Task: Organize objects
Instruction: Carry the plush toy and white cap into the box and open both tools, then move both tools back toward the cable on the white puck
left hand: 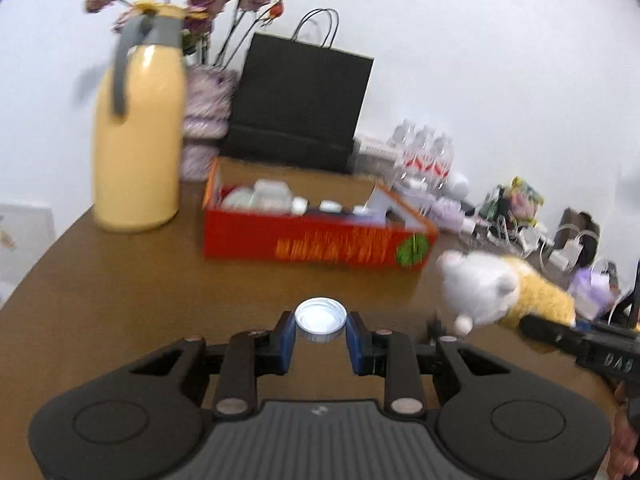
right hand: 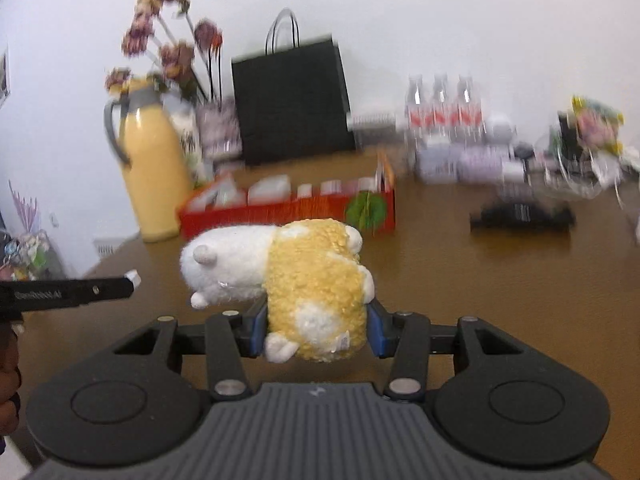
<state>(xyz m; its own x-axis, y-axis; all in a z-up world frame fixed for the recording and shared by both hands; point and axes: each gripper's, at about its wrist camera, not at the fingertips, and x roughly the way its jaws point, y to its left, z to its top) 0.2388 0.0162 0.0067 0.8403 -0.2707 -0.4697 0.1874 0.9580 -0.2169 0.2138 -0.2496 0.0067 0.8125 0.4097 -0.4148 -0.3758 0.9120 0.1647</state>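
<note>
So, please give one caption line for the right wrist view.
Right claw grips a white-and-yellow plush toy above the brown table, facing a red box.

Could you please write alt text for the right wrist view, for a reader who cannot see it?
The right gripper clamps a white and yellow plush toy above a brown table. Behind stand a red box of small items, a yellow jug and a black paper bag; the picture is blurred.
</note>
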